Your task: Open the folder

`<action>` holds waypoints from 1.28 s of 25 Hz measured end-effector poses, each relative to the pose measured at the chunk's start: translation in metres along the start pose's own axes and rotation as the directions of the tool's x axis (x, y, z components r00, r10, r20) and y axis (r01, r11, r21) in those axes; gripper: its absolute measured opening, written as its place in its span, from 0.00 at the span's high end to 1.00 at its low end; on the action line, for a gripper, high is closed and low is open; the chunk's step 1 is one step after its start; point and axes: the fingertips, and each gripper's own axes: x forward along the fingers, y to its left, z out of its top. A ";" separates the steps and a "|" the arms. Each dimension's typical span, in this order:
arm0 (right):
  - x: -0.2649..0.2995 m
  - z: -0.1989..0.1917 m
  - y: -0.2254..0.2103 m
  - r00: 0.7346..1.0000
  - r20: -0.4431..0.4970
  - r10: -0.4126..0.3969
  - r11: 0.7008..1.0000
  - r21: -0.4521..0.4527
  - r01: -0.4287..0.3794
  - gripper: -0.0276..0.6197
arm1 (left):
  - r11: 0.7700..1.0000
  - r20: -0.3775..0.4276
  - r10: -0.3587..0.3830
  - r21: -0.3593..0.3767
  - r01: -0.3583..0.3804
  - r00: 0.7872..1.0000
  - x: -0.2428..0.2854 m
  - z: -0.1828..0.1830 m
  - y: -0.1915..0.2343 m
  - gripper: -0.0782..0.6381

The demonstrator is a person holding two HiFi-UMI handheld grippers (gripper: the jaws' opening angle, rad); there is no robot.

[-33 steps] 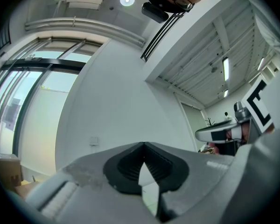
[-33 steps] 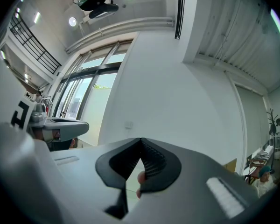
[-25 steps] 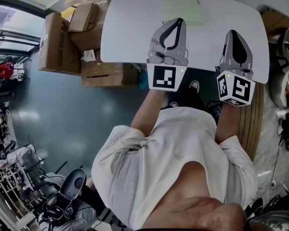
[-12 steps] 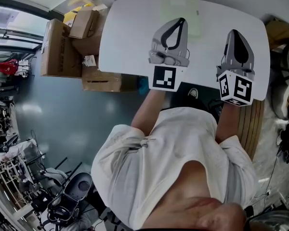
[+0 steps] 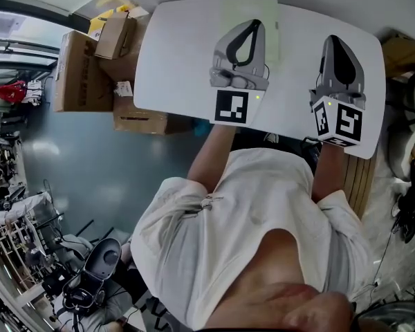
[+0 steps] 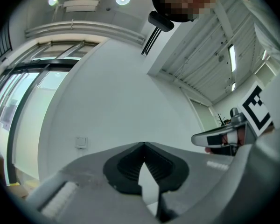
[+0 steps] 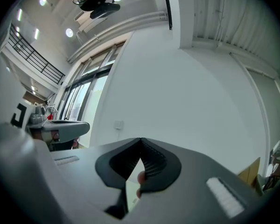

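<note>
Left tool (image 5: 255,23) and right tool (image 5: 330,40), both closed and empty, above the worktop (image 5: 180,54); both have advanced farther toward the folder (image 5: 249,7).

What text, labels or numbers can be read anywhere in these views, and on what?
No text can be read.
White label on cardboard box: too small to read.
Cubes on left gripper and right gripper: square marker patterns, no words.
Folder: no print visible.
</note>
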 end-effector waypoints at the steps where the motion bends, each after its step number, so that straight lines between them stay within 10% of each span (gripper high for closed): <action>1: 0.004 -0.001 -0.002 1.000 0.001 0.004 1.000 0.002 -0.004 0.96 | 1.000 -0.002 0.002 0.010 -0.002 1.000 0.004 -0.001 0.000 0.89; 32: 0.055 -0.091 0.001 0.991 -0.135 0.015 1.000 0.027 -0.012 0.96 | 0.995 -0.224 -0.069 0.060 0.085 0.972 0.029 -0.142 -0.003 0.89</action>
